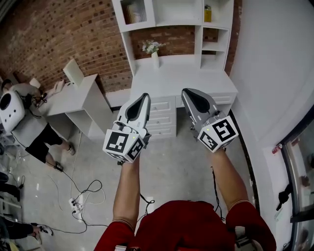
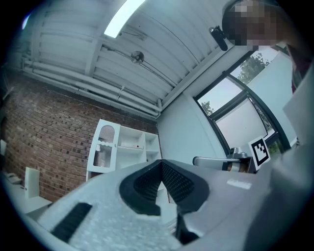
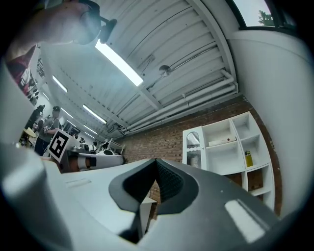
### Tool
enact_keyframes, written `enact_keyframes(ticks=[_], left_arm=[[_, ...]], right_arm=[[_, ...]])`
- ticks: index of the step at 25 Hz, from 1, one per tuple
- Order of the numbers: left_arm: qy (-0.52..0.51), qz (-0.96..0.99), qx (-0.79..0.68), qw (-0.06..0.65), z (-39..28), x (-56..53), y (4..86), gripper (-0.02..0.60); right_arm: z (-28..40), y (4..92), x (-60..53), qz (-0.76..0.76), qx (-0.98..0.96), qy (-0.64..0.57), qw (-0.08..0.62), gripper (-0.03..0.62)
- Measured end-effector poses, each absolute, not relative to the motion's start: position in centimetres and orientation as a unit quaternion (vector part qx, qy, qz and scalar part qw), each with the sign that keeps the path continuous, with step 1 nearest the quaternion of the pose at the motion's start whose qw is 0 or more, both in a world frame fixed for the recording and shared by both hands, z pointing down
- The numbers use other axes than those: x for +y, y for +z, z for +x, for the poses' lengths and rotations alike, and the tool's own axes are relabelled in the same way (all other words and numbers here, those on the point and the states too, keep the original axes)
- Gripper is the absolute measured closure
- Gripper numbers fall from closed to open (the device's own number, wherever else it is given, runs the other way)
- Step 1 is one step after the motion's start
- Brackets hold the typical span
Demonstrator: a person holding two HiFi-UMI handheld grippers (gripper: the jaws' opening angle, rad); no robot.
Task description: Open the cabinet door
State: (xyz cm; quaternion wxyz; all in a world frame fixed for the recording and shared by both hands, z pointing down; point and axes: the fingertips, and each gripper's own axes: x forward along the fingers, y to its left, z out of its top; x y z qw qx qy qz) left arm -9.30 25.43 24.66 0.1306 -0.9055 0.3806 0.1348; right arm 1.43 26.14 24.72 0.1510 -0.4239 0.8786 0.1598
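1. A brick wall (image 1: 64,39) stands behind the white desk unit (image 1: 181,78), showing on both sides of it and through its open back.
2. The white desk unit itself has a bare top, drawers (image 1: 162,117) under the front edge and a shelf hutch on top.
3. A smaller white table (image 1: 83,98) stands just left of the desk unit, against the same wall.
4. A person (image 1: 24,122) sits left of that table, well apart from the desk unit.
5. The cabinet door (image 1: 133,12), with an arched glass pane, closes the upper left compartment of the desk unit's hutch. It is shut.
6. The left gripper (image 1: 145,96) is held up in front of the desk unit's drawers, apart from them. Its jaws meet at the tips with nothing between.
7. The right gripper (image 1: 186,91) is beside it, in front of the desk unit's right half, jaws pressed together and empty.
8. A white vase (image 1: 155,58) with flowers stands at the back of the desk unit's top.
9. A small yellow bottle (image 1: 208,13) sits on an upper right shelf of the desk unit.
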Motion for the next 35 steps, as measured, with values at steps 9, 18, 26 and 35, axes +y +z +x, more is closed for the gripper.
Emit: enact_keyframes(ticks=[9,18,26,35], left_arm=[[0.147,-0.907,0.372,0.134,-14.0,24.2,24.6,0.581],[0.144,-0.907,0.374,0.125,-14.9,19.2,25.7,0.581],[0.126,-0.901,0.39,0.141,-13.5,9.0,25.8,0.581],[0.124,-0.895,0.404,0.146,-8.4,-6.6,24.9,0.581]], right_arm=[[-2.3,25.0,25.0,-0.432,0.875,0.165,0.144,0.582],[-3.5,26.1,20.3,-0.426,0.881,0.159,0.131,0.582],[-1.0,26.9,9.7,-0.417,0.883,0.156,0.149,0.582],[3.8,26.1,-5.6,-0.396,0.891,0.161,0.149,0.582]])
